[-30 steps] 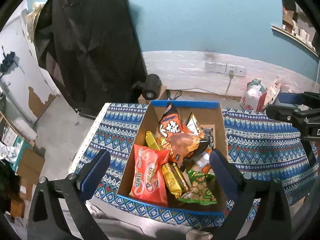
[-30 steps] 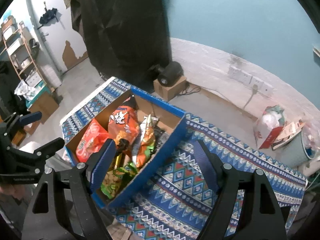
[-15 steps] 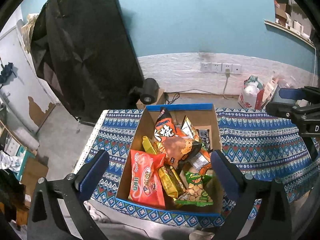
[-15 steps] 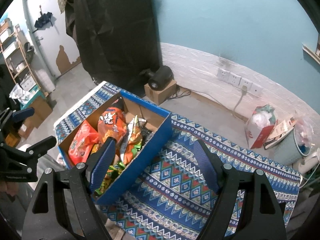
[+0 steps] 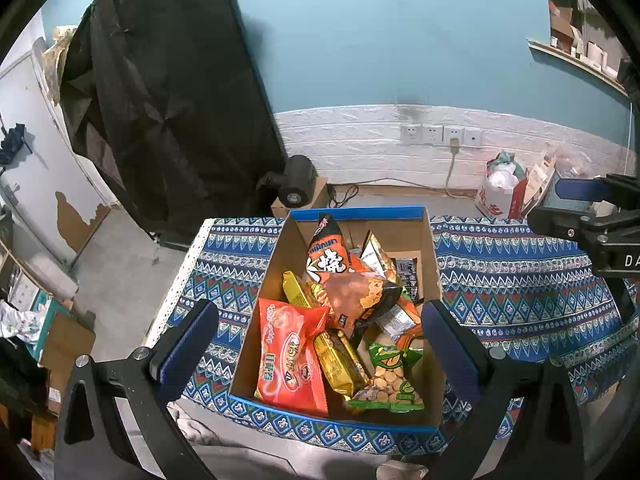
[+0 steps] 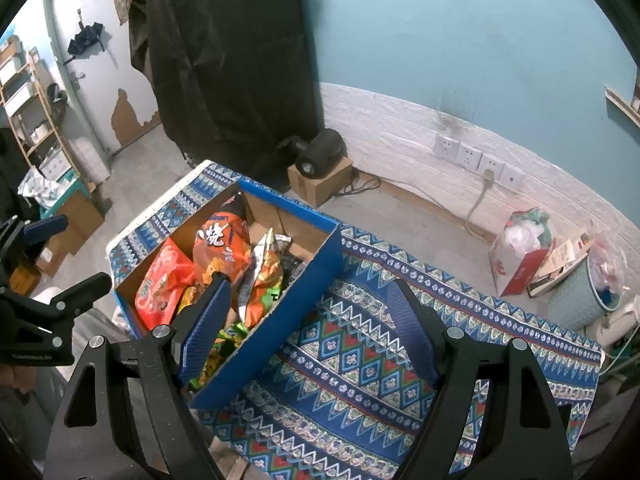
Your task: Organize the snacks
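From the left wrist, the left gripper (image 5: 320, 332) hangs with jaws spread above the box (image 5: 434, 268) of snacks (image 5: 290, 356) at six o'clock.

From the right wrist, the right gripper (image 6: 308, 320), jaws spread and empty, hovers over the cloth-covered surface (image 6: 360, 364); the box sits at nine o'clock.

Bare tablecloth (image 6: 360, 360) right of snack-crammed box (image 6: 280, 312)

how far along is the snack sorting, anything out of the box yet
Nothing looks done: every snack pack is piled in the cardboard box. Nothing in hand: left gripper and right gripper are open, empty. The patterned cloth beside the box holds no snacks; all sorting remains.
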